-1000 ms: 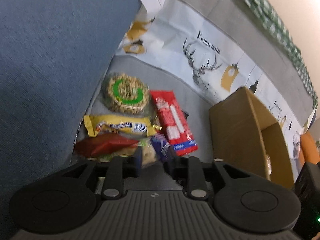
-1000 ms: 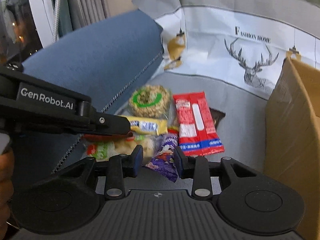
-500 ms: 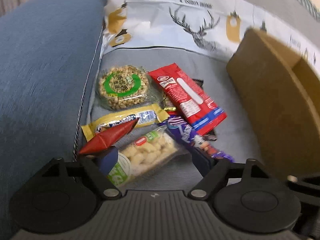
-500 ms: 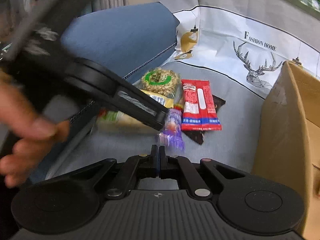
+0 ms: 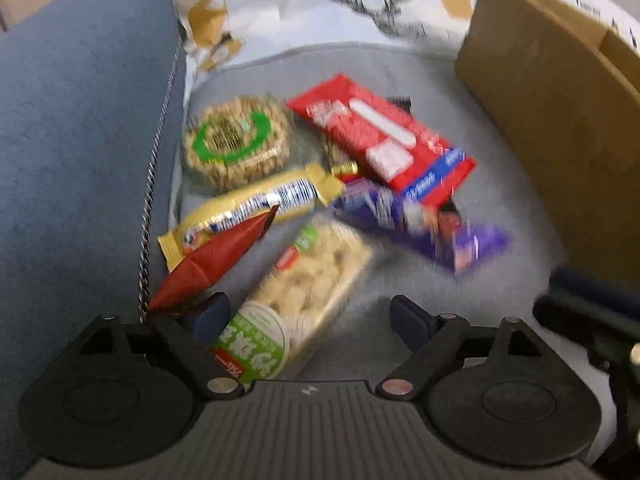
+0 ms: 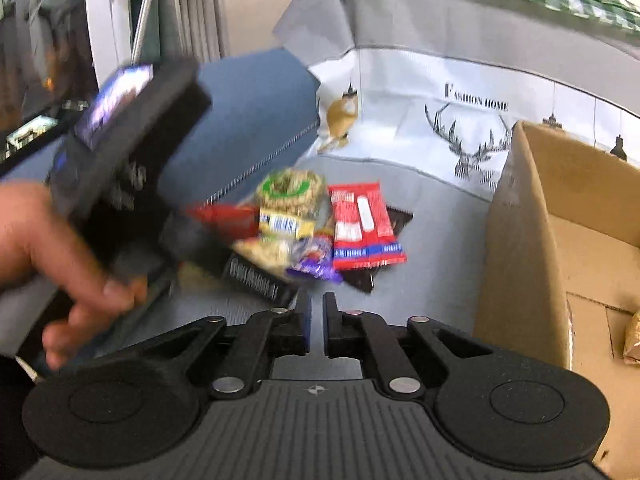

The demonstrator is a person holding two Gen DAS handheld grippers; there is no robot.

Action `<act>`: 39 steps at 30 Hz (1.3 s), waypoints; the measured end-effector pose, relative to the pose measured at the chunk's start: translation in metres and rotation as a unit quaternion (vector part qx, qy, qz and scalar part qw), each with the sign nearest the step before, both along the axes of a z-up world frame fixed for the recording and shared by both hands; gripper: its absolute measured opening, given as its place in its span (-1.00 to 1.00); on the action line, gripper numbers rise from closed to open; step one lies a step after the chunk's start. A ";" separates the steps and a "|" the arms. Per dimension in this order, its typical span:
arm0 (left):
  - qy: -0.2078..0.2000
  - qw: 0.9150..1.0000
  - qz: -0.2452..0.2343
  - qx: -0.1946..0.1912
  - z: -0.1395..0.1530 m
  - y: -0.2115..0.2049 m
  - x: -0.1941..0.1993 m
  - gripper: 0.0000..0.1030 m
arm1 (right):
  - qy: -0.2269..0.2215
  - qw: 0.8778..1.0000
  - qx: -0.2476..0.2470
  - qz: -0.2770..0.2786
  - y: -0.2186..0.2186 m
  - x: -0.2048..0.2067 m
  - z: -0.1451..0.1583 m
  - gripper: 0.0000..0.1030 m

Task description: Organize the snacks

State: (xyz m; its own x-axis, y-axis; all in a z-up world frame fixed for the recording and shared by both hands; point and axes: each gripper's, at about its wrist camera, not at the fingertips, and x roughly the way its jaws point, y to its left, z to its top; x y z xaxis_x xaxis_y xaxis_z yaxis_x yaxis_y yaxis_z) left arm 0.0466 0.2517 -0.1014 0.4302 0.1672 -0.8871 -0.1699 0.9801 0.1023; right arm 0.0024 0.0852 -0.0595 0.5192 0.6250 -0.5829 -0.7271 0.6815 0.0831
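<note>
Snacks (image 5: 320, 200): heaped on sofa seat, beside cardboard box (image 6: 560, 240).
Left gripper (image 5: 312, 316): jaws just opened wide, straddling clear cracker packet (image 5: 312, 280); nothing grasped.
Right gripper (image 6: 316, 320): clenched, empty.
Implication: pick imminent; heap unsorted.

Your views are evenly, softly lit, with no harsh glare. Motion blur smears the purple foil snack wrapper (image 5: 420, 222) and your hand (image 6: 52, 256) on the black left tool (image 6: 256, 276). Fisheye bending curves the brown cardboard box (image 6: 520, 240) near the edges.
</note>
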 end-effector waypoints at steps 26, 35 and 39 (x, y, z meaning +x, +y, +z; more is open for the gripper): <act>0.009 0.990 0.089 -0.113 0.008 0.030 -0.014 -0.14 | 0.114 0.989 0.064 -0.065 0.039 0.089 -0.040 -0.23; 0.005 0.989 0.088 -0.121 0.010 0.029 -0.018 -0.20 | 0.082 0.996 0.022 -0.024 0.040 0.061 -0.034 -0.89; 0.002 0.988 0.089 -0.124 0.013 0.026 -0.024 -0.21 | 0.050 0.998 -0.005 -0.032 0.027 0.034 -0.022 -0.89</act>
